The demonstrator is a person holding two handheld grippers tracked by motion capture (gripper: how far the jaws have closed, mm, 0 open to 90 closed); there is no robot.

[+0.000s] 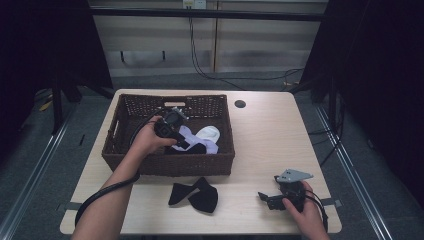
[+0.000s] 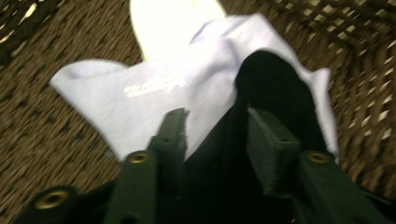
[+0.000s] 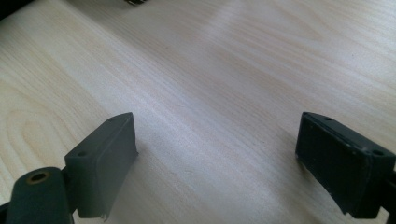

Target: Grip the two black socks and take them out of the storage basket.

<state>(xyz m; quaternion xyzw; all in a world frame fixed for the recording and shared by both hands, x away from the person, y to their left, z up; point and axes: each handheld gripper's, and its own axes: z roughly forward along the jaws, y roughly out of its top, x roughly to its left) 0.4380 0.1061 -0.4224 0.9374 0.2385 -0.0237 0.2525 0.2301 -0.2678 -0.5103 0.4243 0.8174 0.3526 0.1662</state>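
in the basket (image 1: 128,150), the left gripper (image 2: 215,126) has its fingers clamped on a black sock (image 2: 271,84); the right gripper (image 3: 217,154), fingers apart, is over bare bench (image 3: 233,70).

gripper (image 2: 215,126) around black sock (image 2: 275,88), wicker basket (image 2: 42,135)

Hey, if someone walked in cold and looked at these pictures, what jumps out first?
The dark woven wicker basket at the table's left-centre, holding pale lavender and white socks. The left hand-held gripper reaches into it, jaws straddling a black sock. Another black cloth piece lies on the light wooden table before the basket.
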